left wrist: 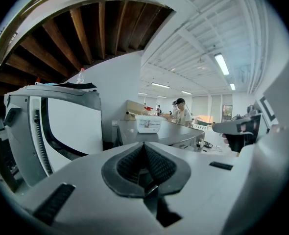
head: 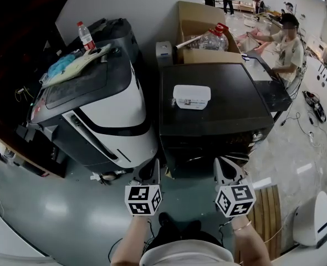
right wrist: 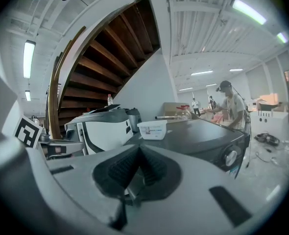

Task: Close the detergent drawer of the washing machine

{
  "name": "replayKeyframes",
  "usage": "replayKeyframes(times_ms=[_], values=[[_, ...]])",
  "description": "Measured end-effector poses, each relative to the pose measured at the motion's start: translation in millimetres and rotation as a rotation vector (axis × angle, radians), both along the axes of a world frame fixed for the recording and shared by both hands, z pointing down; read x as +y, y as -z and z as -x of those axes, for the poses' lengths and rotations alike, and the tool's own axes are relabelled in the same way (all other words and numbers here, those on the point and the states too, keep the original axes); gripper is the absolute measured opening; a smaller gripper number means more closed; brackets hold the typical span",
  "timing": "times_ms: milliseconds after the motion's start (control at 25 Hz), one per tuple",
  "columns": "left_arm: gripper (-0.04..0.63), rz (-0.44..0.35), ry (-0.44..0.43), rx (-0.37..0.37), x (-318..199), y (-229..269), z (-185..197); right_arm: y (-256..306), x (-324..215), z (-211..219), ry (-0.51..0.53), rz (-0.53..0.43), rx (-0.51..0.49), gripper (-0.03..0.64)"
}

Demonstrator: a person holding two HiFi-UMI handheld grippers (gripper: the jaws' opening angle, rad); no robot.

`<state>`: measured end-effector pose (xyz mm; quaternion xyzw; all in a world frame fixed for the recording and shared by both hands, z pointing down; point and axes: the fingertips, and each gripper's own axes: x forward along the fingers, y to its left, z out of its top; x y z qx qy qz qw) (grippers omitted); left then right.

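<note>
Your two grippers, both closed and empty, are held side by side just short of a black washing machine.

Your left gripper and right gripper have their ribbed pads pressed together, with nothing between them and touching nothing. The washing machine stands directly ahead, with a white tub on its lid. From the head view its front is dark, and you cannot make out the detergent drawer there. Only the right gripper view shows the front panel from the side, with a round dial near the far corner. The left gripper view shows a white-and-grey machine close on your left, with only a narrow gap between the two machines. Bare floor lies open on your left, and a slatted wooden board lies on your right.
</note>
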<state>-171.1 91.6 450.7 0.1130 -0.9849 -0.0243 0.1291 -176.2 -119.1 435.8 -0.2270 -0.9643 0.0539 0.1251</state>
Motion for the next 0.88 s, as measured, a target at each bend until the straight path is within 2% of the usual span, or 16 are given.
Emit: replayKeyframes(times_ms=[880], values=[[-0.005, -0.013, 0.029, -0.006, -13, 2, -7, 4, -8, -2, 0.028, -0.006, -0.005, 0.002]])
